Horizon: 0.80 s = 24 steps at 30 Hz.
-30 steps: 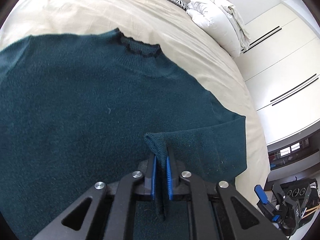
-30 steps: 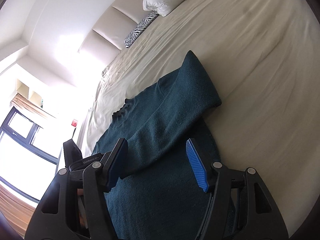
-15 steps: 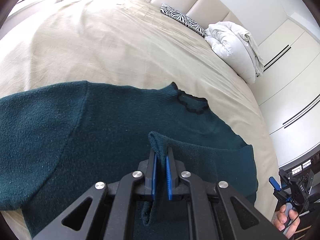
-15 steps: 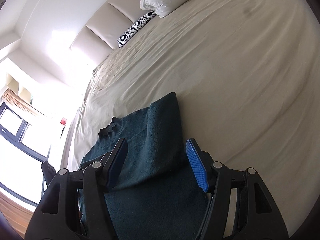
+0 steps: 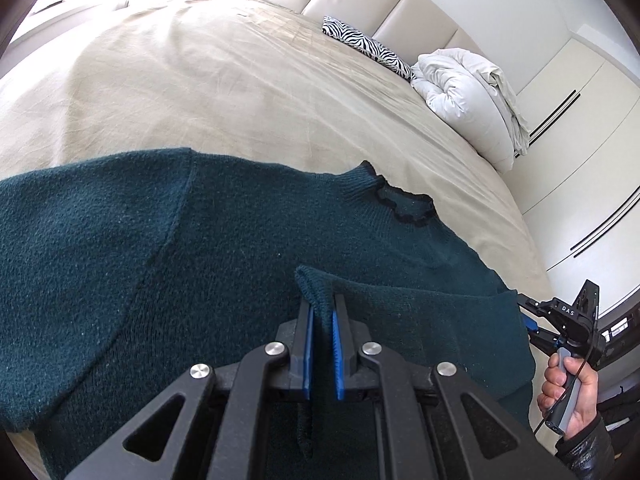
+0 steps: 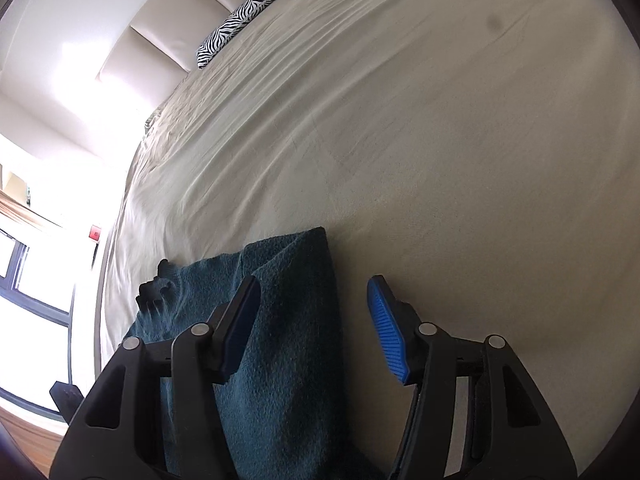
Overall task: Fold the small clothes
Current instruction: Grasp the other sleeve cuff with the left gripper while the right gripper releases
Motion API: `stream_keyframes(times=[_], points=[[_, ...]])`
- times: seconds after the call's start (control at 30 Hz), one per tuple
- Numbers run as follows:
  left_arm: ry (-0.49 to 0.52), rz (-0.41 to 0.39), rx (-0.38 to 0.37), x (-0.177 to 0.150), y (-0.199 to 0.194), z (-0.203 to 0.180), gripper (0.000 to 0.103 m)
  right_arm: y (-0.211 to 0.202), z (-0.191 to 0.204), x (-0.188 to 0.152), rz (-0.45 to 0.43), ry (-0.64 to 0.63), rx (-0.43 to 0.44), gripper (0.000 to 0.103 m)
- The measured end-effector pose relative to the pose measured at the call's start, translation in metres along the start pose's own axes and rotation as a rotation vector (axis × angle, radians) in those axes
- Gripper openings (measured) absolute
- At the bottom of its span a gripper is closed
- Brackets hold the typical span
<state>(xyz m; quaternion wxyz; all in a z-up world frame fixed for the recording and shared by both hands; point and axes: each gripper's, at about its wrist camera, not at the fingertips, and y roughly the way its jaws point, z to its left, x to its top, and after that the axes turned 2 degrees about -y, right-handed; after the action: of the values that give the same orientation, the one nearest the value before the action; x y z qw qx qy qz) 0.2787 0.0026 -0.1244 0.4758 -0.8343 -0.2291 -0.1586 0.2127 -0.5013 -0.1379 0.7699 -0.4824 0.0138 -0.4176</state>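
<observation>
Left wrist view shows the dark teal sweater (image 5: 248, 264) spread on the beige bed (image 5: 240, 92), its black-trimmed collar (image 5: 408, 206) pointing toward the headboard, so its long axis runs from the near edge up the bed. One sleeve looks already folded in across the chest, its cuff (image 5: 320, 296) pinched in the clenched left claw (image 5: 321, 322). The other sleeve lies spread out to the left, unfolded. The right claw (image 6: 314, 320) hangs released over the folded side, gripping nothing. I'd judge the folding early: the second sleeve and the body remain.

Sweater (image 5: 248, 248) on bed (image 5: 240, 92), pillow (image 5: 368, 46) and duvet (image 5: 468, 96) behind
</observation>
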Motion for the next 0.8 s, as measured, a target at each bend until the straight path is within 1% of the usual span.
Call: stream_keyframes(times=[0.07,0.1,0.13,0.17,0.2,0.23,0.3,0.37,0.43,0.5,0.53,0.6,0.63,0.67,0.73,0.77,0.8], points=[[0.002,-0.007,0.001,0.0,0.003,0.002,0.009,0.009,-0.003,0.004,-0.008,-0.006,-0.045,0.015],[0.0,-0.008,-0.002,0.0,0.005,0.003,0.009,0.013,-0.005,0.006,-0.01,0.004,-0.058,0.008],[-0.001,-0.012,-0.004,0.0,0.006,0.004,0.009,0.017,-0.007,0.007,-0.017,0.011,-0.064,0.004],[-0.002,-0.017,-0.004,-0.001,0.008,0.006,0.009,0.018,-0.008,0.008,-0.032,0.008,-0.094,0.0],[-0.003,-0.021,-0.007,-0.002,0.009,0.007,0.01,0.016,-0.01,0.006,-0.047,-0.002,-0.122,0.0],[-0.002,-0.025,-0.012,-0.002,0.01,0.007,0.01,0.017,-0.012,0.006,-0.056,0.0,-0.126,0.0],[-0.005,-0.029,-0.023,-0.002,0.011,0.01,0.011,0.019,-0.019,0.006,-0.061,0.028,-0.105,0.0],[-0.005,-0.029,-0.033,-0.003,0.012,0.011,0.011,0.02,-0.018,0.008,-0.06,0.02,-0.095,0.0],[0.001,-0.035,-0.03,-0.004,0.012,0.011,0.011,0.015,-0.016,0.007,-0.046,0.02,-0.026,0.0],[0.009,-0.043,-0.024,-0.006,0.012,0.009,0.011,0.002,-0.01,0.004,-0.07,0.021,0.0,0.006],[0.01,-0.046,-0.024,-0.008,0.012,0.009,0.011,-0.001,-0.007,0.005,-0.086,0.021,0.013,0.007],[0.008,-0.048,-0.029,-0.009,0.013,0.01,0.011,-0.001,-0.001,0.005,-0.087,0.009,0.019,0.024],[0.007,-0.048,-0.032,-0.009,0.013,0.011,0.011,0.002,0.001,0.007,-0.073,0.005,0.01,0.043],[0.007,-0.05,-0.034,-0.009,0.013,0.012,0.011,0.004,0.003,0.007,-0.07,0.006,0.0,0.05],[0.013,-0.058,-0.033,-0.011,0.013,0.012,0.011,0.003,0.001,0.006,-0.092,0.024,-0.001,0.05],[0.018,-0.064,-0.029,-0.013,0.013,0.011,0.011,0.007,0.003,0.006,-0.076,0.014,0.003,0.049],[0.024,-0.069,-0.023,-0.014,0.012,0.01,0.011,0.015,0.006,0.005,-0.036,-0.014,0.0,0.047]])
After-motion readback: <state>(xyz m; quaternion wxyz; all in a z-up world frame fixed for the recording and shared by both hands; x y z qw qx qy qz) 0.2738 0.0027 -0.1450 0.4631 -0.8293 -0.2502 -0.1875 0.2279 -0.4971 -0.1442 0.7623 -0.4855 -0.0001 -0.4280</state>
